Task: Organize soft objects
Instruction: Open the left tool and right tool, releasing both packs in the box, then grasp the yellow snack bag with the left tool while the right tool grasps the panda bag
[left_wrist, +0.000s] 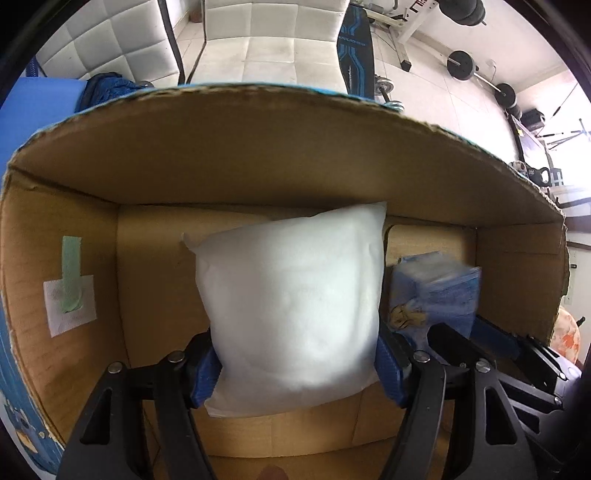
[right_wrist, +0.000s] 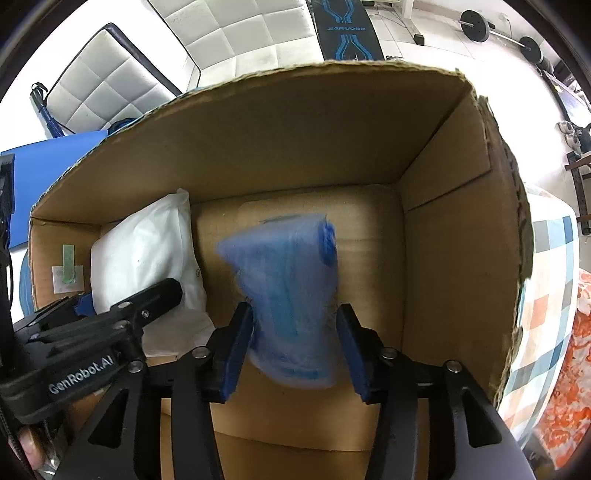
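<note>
A white pillow (left_wrist: 291, 310) is held upright inside an open cardboard box (left_wrist: 258, 155). My left gripper (left_wrist: 295, 369) is shut on the pillow's lower part, its blue pads (left_wrist: 205, 376) pressing both sides. A blue plastic-wrapped soft pack (right_wrist: 288, 295) is held between the pads of my right gripper (right_wrist: 295, 350), which is shut on it, inside the same box (right_wrist: 295, 140). The pack is motion-blurred. The pack also shows in the left wrist view (left_wrist: 436, 291), right of the pillow. The pillow shows in the right wrist view (right_wrist: 147, 266), with the left gripper (right_wrist: 110, 321) on it.
The box has tall walls all round and a green tape strip (left_wrist: 70, 277) on its left wall. A white quilted chair (left_wrist: 266, 48) and a weight bench (right_wrist: 347, 29) stand behind it. A checked cloth (right_wrist: 546, 295) lies to the right.
</note>
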